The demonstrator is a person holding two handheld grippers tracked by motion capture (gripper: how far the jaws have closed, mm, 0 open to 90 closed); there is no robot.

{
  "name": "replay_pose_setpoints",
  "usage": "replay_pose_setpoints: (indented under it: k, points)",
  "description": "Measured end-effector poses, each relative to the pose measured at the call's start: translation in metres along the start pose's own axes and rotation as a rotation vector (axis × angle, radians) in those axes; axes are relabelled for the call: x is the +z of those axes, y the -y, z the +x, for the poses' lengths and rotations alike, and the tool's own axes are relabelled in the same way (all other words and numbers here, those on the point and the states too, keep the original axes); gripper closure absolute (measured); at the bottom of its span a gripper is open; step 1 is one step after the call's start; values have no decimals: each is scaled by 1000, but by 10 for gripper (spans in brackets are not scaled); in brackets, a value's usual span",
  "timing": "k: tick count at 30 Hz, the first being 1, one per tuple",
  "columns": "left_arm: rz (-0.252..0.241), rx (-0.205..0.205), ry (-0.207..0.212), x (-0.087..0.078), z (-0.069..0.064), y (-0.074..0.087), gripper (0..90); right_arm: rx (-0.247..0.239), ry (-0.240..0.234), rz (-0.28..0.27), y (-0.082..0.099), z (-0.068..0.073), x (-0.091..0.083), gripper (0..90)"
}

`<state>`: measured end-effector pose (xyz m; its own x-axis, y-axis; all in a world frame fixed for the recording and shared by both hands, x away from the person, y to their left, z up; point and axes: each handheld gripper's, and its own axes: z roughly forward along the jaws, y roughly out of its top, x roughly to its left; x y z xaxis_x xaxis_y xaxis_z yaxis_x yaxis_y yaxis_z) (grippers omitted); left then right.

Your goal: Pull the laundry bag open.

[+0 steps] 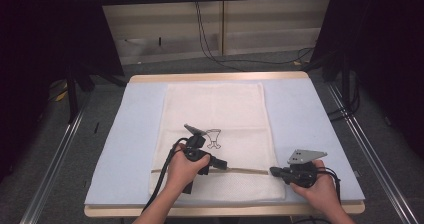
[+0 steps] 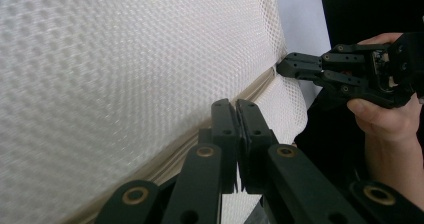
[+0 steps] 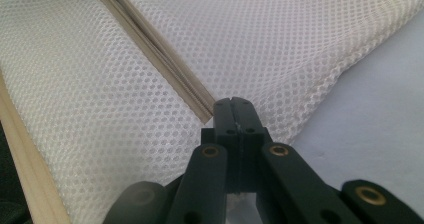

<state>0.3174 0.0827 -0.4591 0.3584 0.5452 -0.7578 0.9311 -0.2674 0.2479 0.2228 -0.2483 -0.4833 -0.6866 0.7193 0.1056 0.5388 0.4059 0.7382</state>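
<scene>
Mesh bag point(image 1: 215, 134): lies flat on the blue mat point(image 1: 125, 129) on the table point(image 1: 220, 77), its zipper point(image 1: 245, 171) running across the near end.
Left tongs point(image 1: 223, 164): jaws pressed together over the zipper line near mid-bag; whether they pinch the zipper pull cannot be told.
Right tongs point(image 1: 274, 171): jaws together at the zipper's right end, at the bag's edge; a grip on the tape is likely but hidden.
Risk, slip: if the left tongs grip mesh rather than the pull, the cloth would bunch and the zipper stay put.
Risk, anchor: a weak right-hand hold would let the whole bag drag sideways.
Left hand point(image 1: 182, 166): reaches in from the near edge, tongs pointing right along the zipper.
Right hand point(image 1: 315, 186): low at the near right corner, tongs pointing left.
</scene>
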Motion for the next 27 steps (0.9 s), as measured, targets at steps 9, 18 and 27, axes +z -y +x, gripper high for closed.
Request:
replay_pose_setpoints:
  k: [9, 18, 27]
  points:
    - [-28, -31, -10, -33, 16, 7, 880, 8, -2, -5, 0, 0, 0, 900]
    - [-57, -60, -21, -60, 33, 17, 880, 4, 2, -2, 0, 0, 0, 900]
    - [-96, -91, -23, -83, 50, 30, 880, 5, 2, -1, 0, 0, 0, 900]
